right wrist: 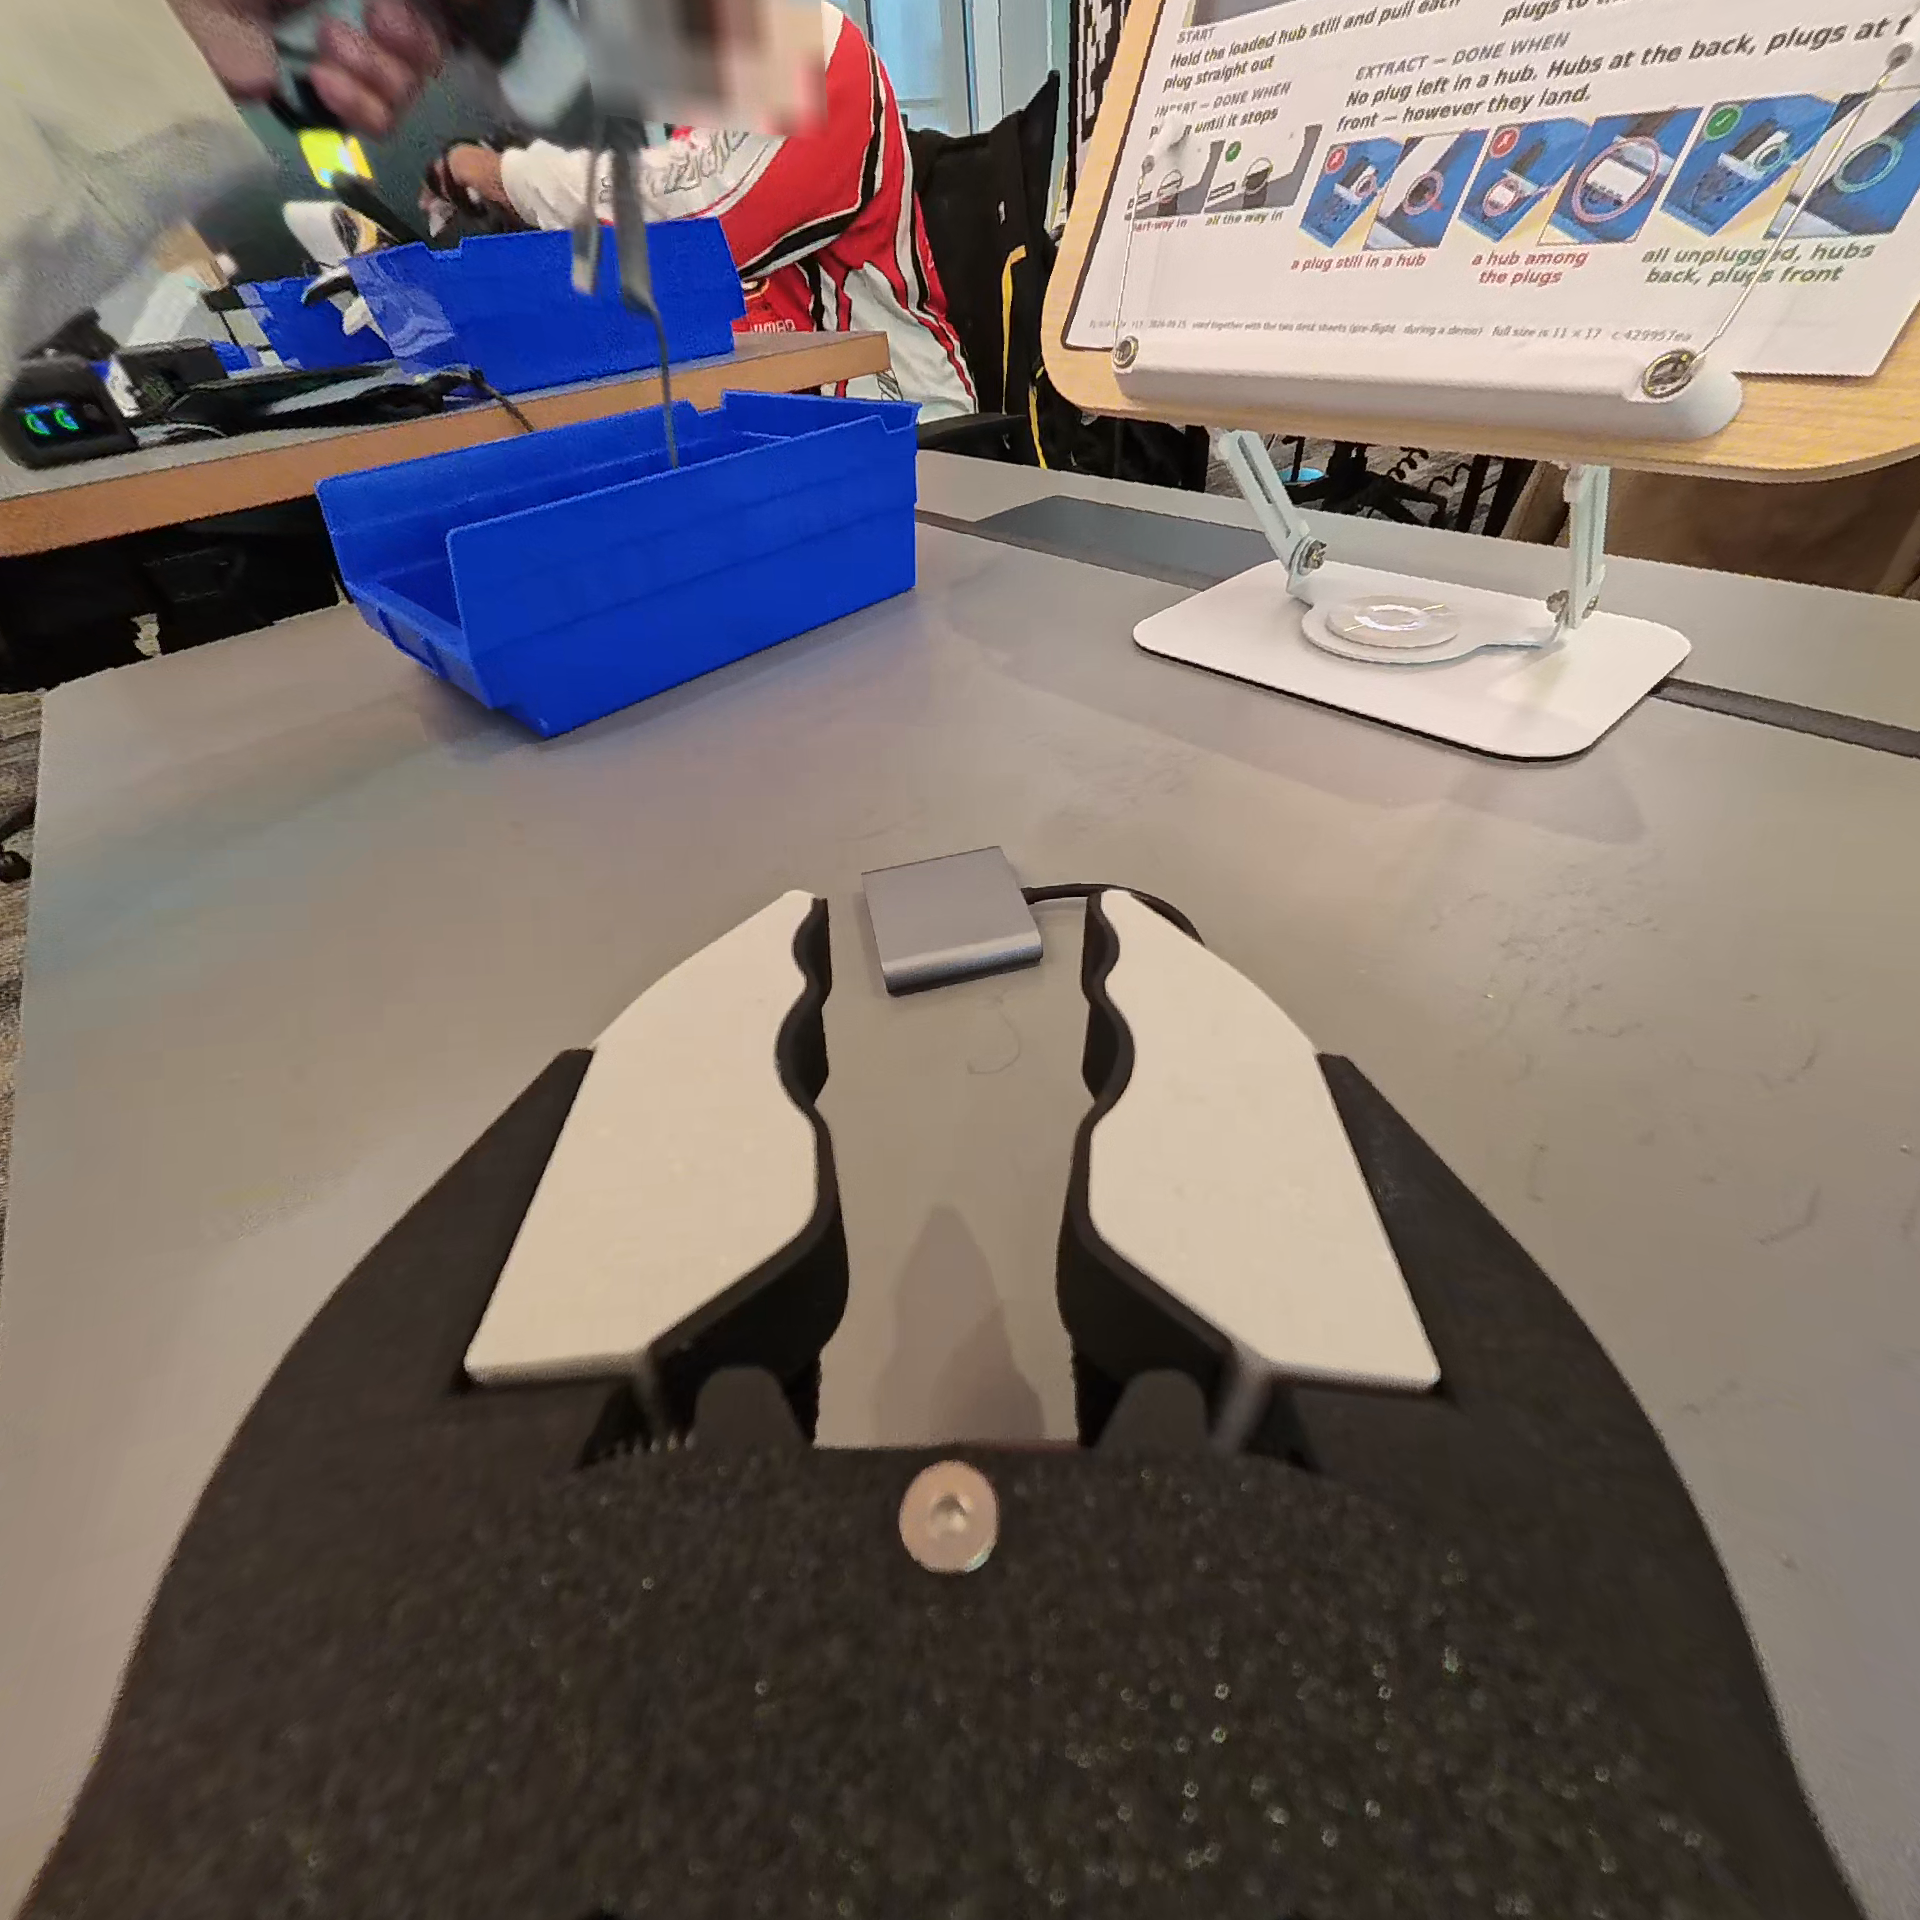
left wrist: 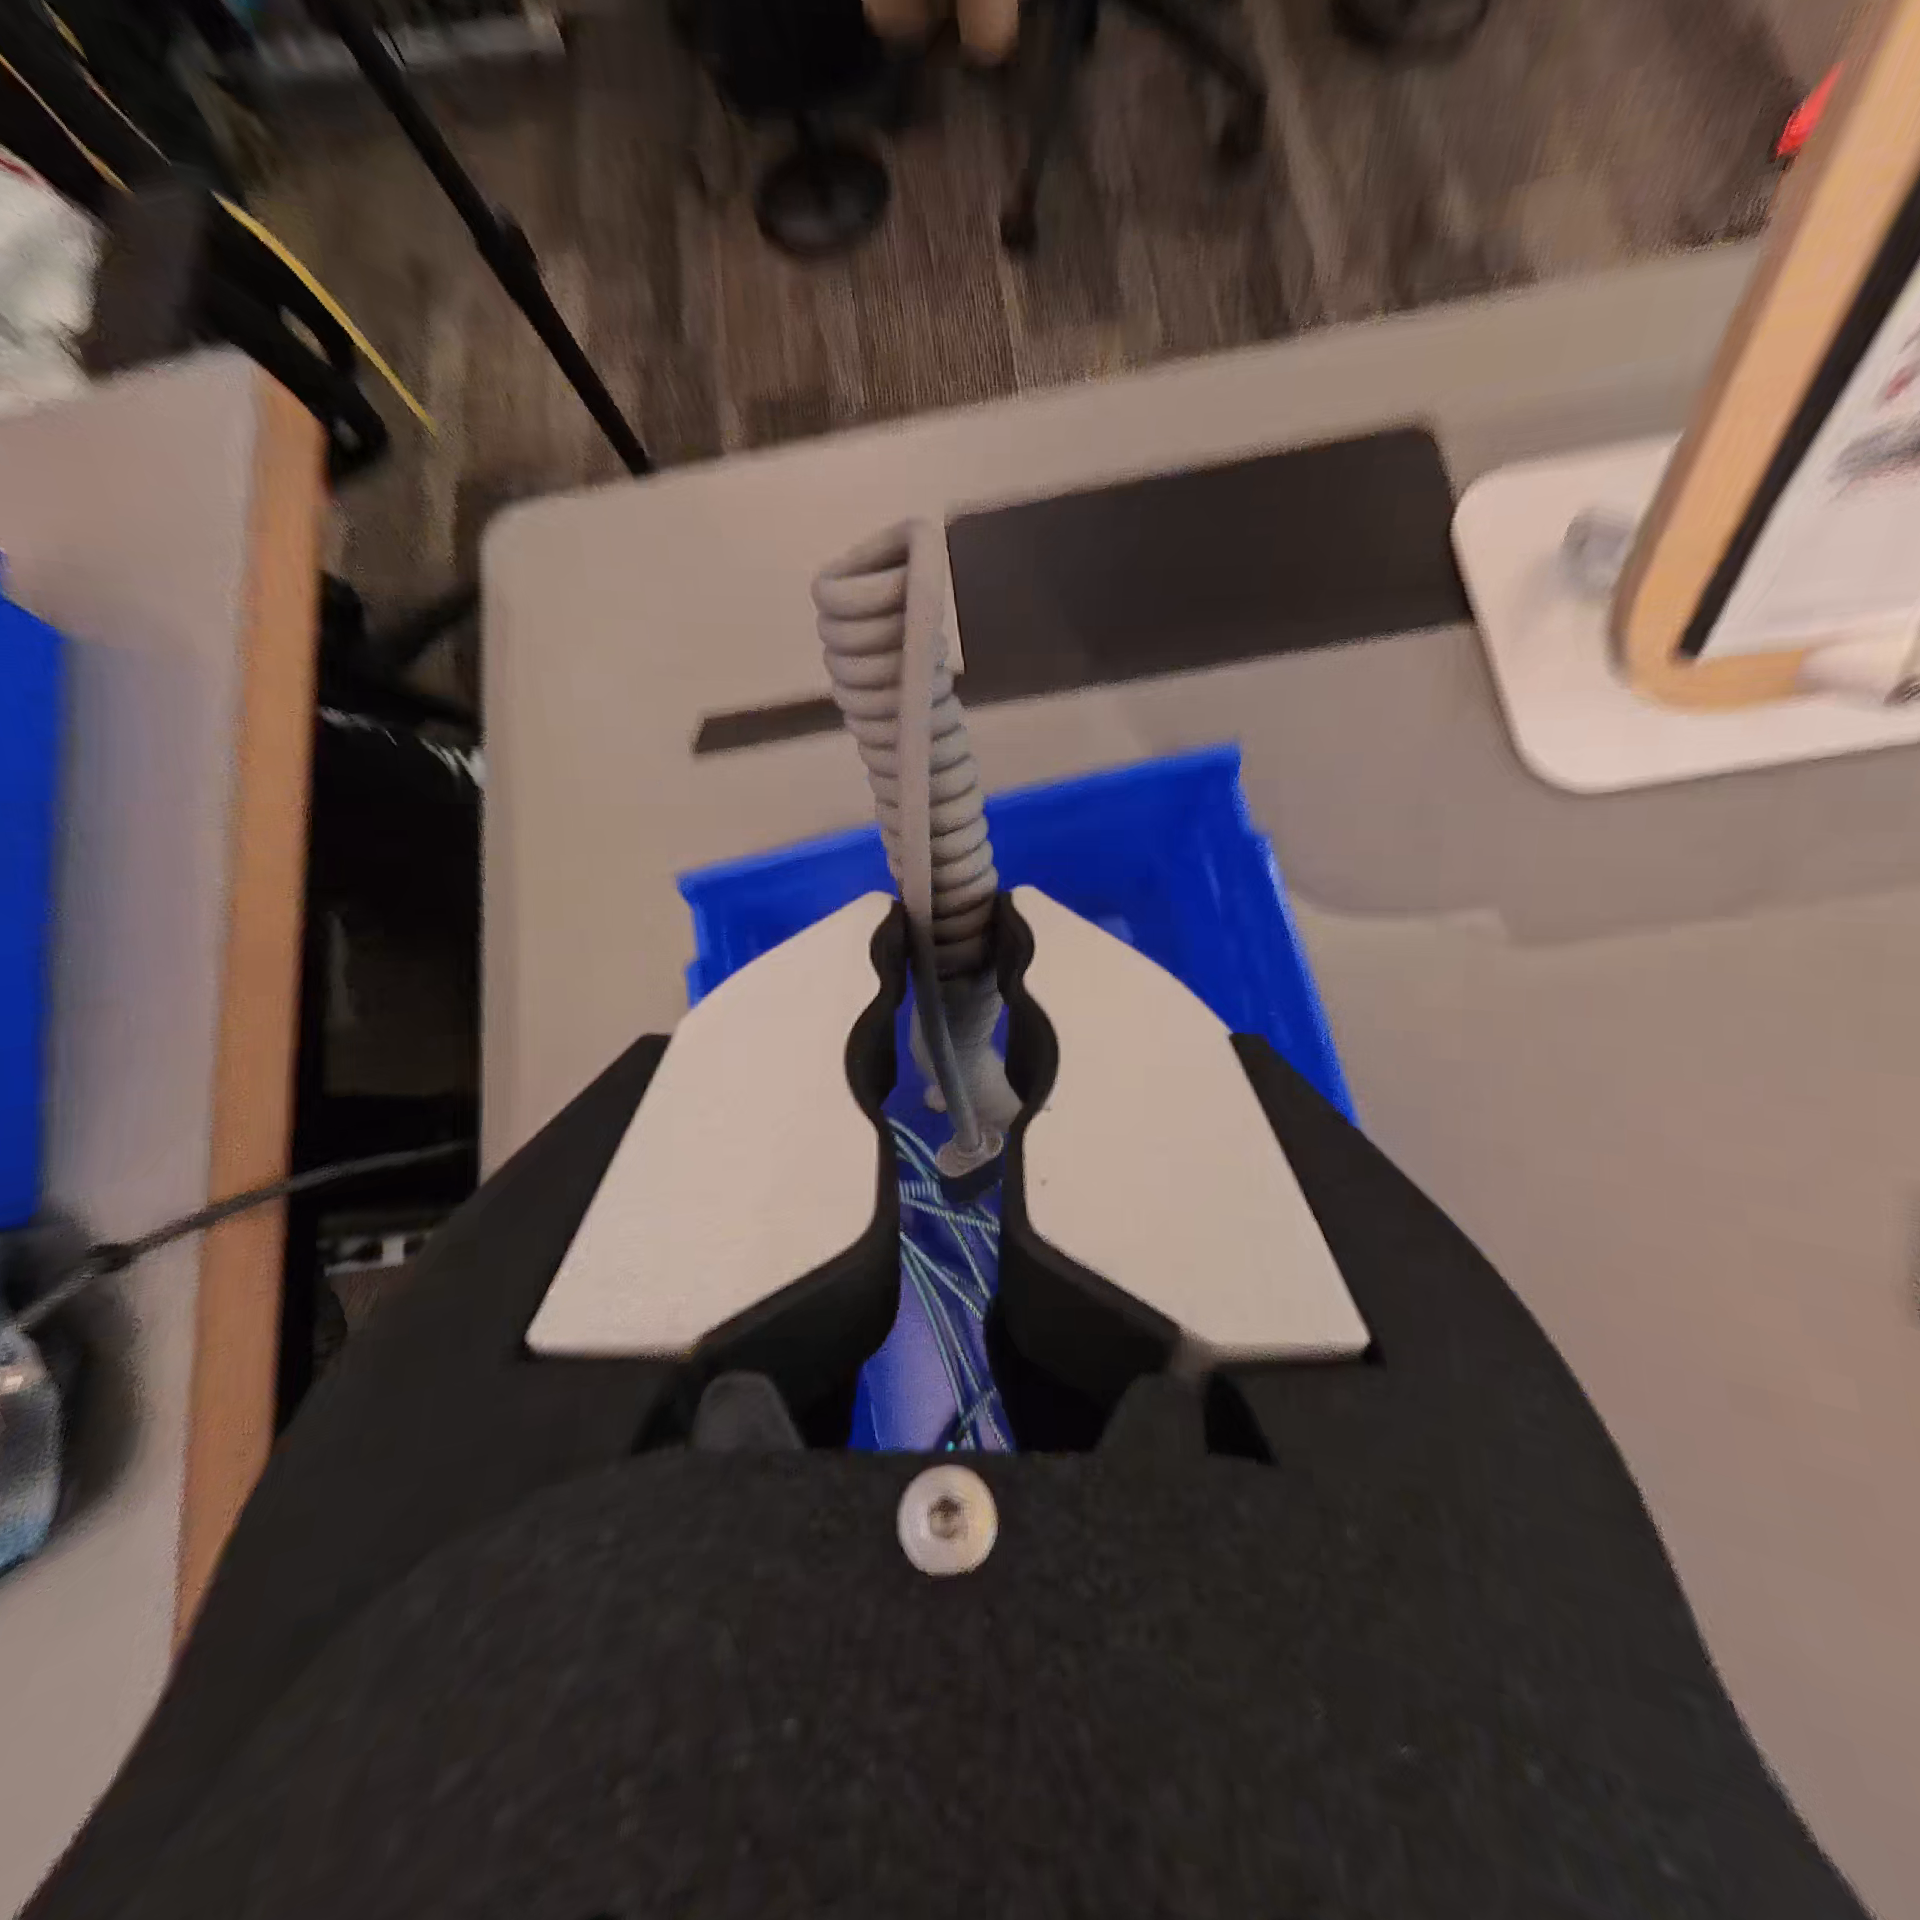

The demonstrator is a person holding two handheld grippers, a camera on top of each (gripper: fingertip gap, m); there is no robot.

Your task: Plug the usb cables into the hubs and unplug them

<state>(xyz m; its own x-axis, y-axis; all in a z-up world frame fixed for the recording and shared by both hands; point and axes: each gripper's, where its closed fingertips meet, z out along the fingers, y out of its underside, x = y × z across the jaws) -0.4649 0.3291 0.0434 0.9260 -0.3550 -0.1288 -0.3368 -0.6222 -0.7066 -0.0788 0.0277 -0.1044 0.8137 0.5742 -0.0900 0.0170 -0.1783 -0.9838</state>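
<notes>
In the left wrist view my left gripper [left wrist: 951,914] is shut on a grey coiled USB cable [left wrist: 914,748] and holds it above the blue bin [left wrist: 1174,831]. More braided cables [left wrist: 951,1268] lie in the bin below. In the right wrist view my right gripper [right wrist: 951,914] is open, low over the grey table [right wrist: 416,935]. A small grey USB hub [right wrist: 948,916] lies flat on the table between its fingertips, its black lead running right. The left gripper [right wrist: 613,177] shows far off, blurred, holding the cable [right wrist: 660,353] that hangs into the blue bin [right wrist: 623,561].
A wooden instruction board [right wrist: 1507,208] on a white stand [right wrist: 1423,665] is at the table's back right. A second table behind holds more blue bins [right wrist: 540,301]. A person in a red and white jacket [right wrist: 831,229] is beyond it.
</notes>
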